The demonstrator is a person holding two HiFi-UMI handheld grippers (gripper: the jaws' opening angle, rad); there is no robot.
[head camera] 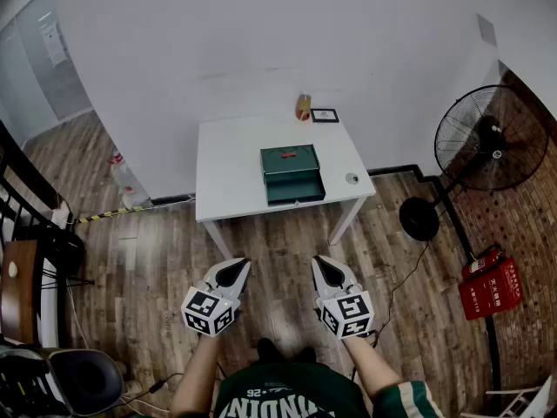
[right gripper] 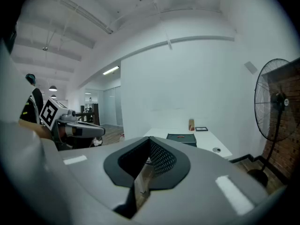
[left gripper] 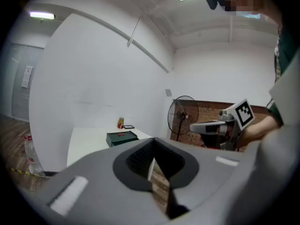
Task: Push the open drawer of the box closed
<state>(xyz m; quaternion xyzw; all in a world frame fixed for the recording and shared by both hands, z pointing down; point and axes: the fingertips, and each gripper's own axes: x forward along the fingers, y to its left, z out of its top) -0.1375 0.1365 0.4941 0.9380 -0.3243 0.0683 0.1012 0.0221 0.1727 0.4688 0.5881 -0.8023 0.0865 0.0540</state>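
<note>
Green box [head camera: 291, 172] sits in the middle of the white table [head camera: 228, 177], a little toward its right side. Its drawer [head camera: 296, 189] is pulled out toward the near edge of the table, and I can look down into the open tray from the head view.

I hold both tongs low and near my body, over the wooden floor, well apart from the table. The left gripper [head camera: 235, 268] and the right gripper [head camera: 325, 265] point forward to the table, side by side with a gap between them. In the left gripper view the two jaws meet at the tip and nothing is between them; I see only floor through the thin slit. In the right gripper view it is the same: jaws together, holding nothing.

On the far edge of the table there is a small brown bottle [head camera: 303, 107] and beside it, on the right, a small dark frame [head camera: 325, 115]. A small round object [head camera: 352, 178] lies near the right edge of the table. A standing fan [head camera: 492, 138] is on the floor at the right, well apart from the table, and nearer to me a red case [head camera: 493, 288] lies by the brick wall.
</note>
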